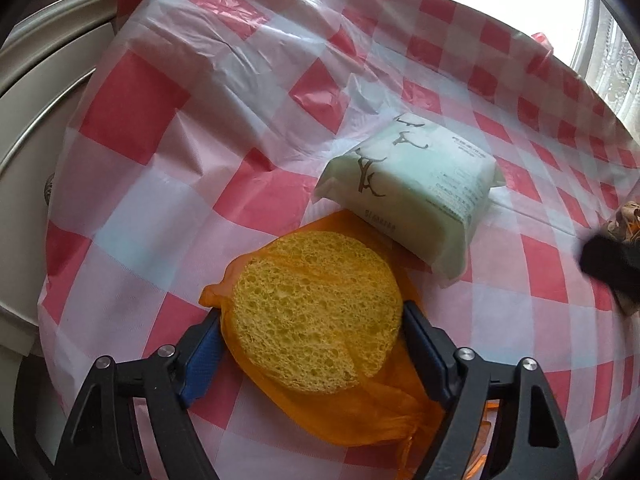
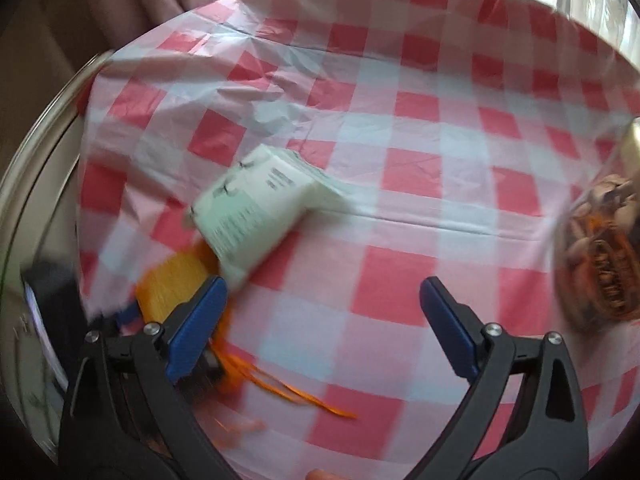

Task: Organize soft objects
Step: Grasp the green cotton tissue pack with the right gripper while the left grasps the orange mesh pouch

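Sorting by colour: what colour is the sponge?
Yellow sponge, inside an orange mesh bag; clearest in the left wrist view.
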Action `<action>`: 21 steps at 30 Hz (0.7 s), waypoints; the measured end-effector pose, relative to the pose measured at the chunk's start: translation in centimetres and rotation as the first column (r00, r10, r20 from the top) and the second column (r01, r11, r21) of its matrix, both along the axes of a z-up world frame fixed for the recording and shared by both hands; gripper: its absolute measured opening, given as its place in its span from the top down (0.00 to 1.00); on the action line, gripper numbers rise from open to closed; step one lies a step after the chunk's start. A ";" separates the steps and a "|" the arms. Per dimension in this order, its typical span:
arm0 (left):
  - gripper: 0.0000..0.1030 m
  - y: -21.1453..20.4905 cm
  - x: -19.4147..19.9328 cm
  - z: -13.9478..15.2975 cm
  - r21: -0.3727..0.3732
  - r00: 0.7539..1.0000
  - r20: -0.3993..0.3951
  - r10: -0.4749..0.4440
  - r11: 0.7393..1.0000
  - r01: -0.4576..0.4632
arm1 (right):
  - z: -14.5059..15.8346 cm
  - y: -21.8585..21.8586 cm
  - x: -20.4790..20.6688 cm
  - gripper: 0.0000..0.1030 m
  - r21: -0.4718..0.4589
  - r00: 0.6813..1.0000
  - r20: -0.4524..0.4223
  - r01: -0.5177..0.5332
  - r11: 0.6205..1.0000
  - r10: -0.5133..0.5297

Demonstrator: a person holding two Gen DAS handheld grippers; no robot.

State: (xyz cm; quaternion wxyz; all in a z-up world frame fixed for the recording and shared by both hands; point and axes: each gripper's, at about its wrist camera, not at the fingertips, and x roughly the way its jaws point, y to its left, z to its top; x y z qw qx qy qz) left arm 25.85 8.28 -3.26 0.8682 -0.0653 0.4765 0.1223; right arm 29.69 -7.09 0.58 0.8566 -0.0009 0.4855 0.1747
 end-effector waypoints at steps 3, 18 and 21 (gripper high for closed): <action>0.20 0.5 -0.6 0.2 -0.030 1.000 0.017 0.014 0.999 -0.013 | 0.2 2.3 1.5 0.05 0.011 0.999 -0.027 0.039 0.999 -0.038; 0.20 5.5 -4.7 1.6 -0.222 0.961 0.140 0.239 0.953 -0.204 | -2.7 10.3 7.4 0.03 -0.129 0.974 -0.139 0.162 0.978 -0.180; 0.20 6.0 -5.5 1.9 -0.240 0.950 0.162 0.266 0.945 -0.224 | -3.8 11.2 7.8 0.03 -0.162 0.975 -0.142 0.149 0.976 -0.172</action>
